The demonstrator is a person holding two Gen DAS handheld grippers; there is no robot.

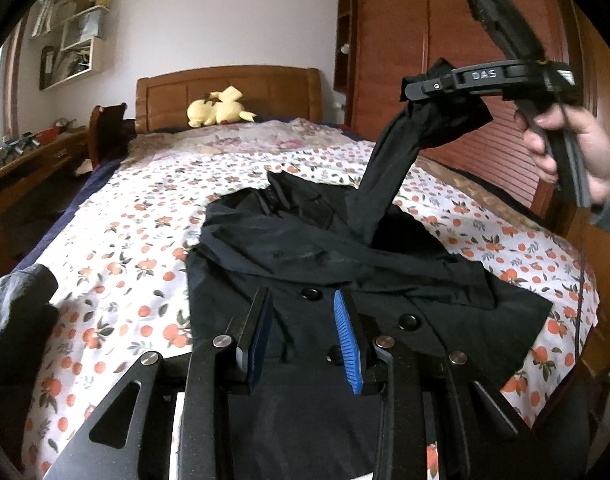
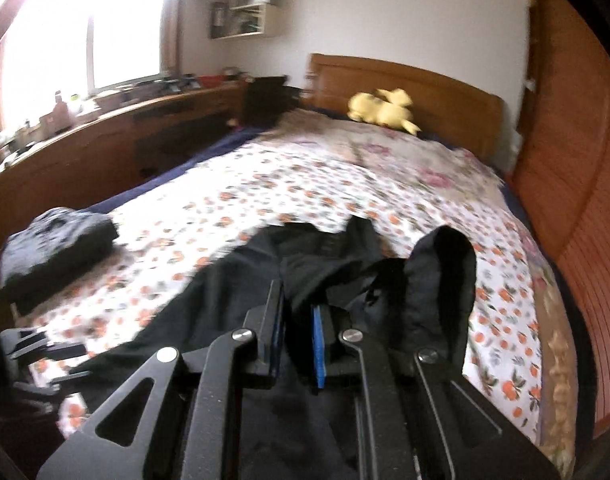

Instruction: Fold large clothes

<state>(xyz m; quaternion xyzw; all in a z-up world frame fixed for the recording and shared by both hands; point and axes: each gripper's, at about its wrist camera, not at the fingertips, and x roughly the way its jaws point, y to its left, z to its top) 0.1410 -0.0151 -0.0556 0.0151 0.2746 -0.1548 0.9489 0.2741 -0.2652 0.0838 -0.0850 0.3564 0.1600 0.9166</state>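
A black buttoned coat [image 1: 325, 264] lies spread on the bed's flowered sheet [image 1: 125, 240]. My left gripper [image 1: 303, 304] hovers low over the coat's front near its buttons. It is open, with a clear gap between its blue pads [image 1: 347, 340] and nothing pinched. At the upper right my right gripper [image 1: 409, 90], held by a person's hand [image 1: 565, 148], is shut on the coat's sleeve [image 1: 385, 176] and holds it stretched up off the bed. The blurred right wrist view shows the right gripper [image 2: 299, 300] with jaws nearly together on black cloth. The sleeve's cuff [image 2: 441, 272] bulges up to its right.
A dark folded garment [image 2: 57, 240] sits on the bed's left side. A yellow plush toy [image 1: 219, 110] lies by the wooden headboard [image 1: 225, 84]. A wooden wardrobe [image 1: 445, 40] runs along the right edge of the bed, and a cluttered desk [image 1: 25, 160] stands at the left.
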